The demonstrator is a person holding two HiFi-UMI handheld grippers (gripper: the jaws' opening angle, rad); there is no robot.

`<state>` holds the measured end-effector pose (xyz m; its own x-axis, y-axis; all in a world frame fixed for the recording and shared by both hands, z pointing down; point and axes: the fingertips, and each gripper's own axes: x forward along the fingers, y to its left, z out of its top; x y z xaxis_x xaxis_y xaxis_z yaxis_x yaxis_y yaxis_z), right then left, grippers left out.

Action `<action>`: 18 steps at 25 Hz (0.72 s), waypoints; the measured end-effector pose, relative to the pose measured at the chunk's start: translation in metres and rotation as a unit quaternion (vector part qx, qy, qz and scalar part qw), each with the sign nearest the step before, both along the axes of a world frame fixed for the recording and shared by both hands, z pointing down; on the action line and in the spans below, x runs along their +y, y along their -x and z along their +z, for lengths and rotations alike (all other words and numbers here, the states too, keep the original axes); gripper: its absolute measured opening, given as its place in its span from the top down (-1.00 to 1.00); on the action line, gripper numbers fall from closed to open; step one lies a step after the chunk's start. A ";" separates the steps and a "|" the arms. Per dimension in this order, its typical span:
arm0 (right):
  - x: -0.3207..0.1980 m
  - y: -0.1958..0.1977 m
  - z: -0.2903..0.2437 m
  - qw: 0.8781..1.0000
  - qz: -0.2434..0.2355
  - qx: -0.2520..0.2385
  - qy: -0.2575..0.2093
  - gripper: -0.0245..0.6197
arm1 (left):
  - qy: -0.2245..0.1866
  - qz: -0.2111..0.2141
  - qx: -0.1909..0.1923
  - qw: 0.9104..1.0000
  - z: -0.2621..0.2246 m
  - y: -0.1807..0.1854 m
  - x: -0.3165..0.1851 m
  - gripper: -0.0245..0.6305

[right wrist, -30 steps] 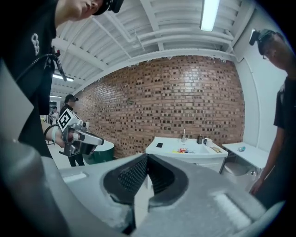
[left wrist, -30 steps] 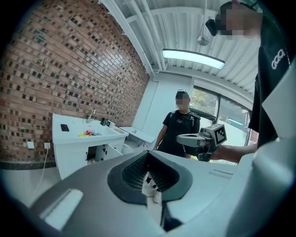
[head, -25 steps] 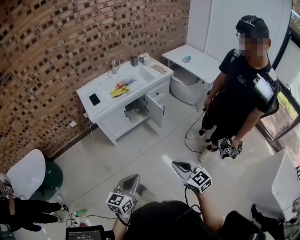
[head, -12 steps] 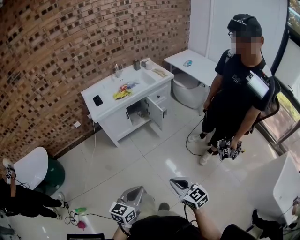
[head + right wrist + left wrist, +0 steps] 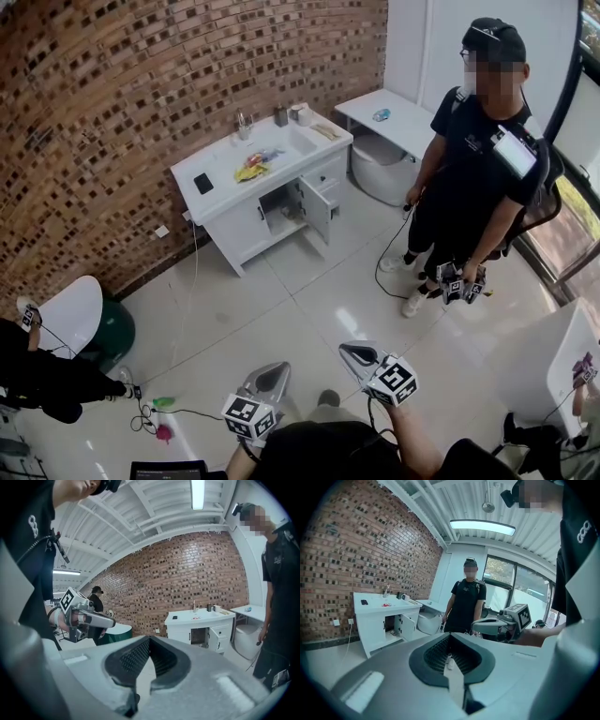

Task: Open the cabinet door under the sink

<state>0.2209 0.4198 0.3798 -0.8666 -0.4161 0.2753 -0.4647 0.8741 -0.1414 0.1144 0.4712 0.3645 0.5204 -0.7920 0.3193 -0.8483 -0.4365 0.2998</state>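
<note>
Since a second ago the white under-sink cabinet (image 5: 234, 230) has drifted up the view — its white panel door (image 5: 317, 208) already ajar — well apart from the grey left gripper (image 5: 270, 377) and grey right gripper (image 5: 356, 354), both closed on nothing (walking in could bump the black-clad bystander (image 5: 473, 178)).

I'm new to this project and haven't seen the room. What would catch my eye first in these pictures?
A red brick wall fills the back, with a white sink cabinet against it, one door swung open. A person in black stands at the right. The left tool and right tool hang low in the foreground, far from the cabinet.
</note>
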 end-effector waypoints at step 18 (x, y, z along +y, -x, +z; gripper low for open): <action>0.034 0.029 -0.008 1.000 -0.021 0.010 -0.016 0.95 | 0.001 -0.001 0.008 1.000 0.004 0.004 0.029 0.88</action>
<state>0.1923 0.4540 0.3719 -0.8782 -0.3881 0.2796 -0.4296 0.8970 -0.1042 0.1105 0.5000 0.3682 0.5240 -0.7928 0.3114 -0.8441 -0.4344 0.3143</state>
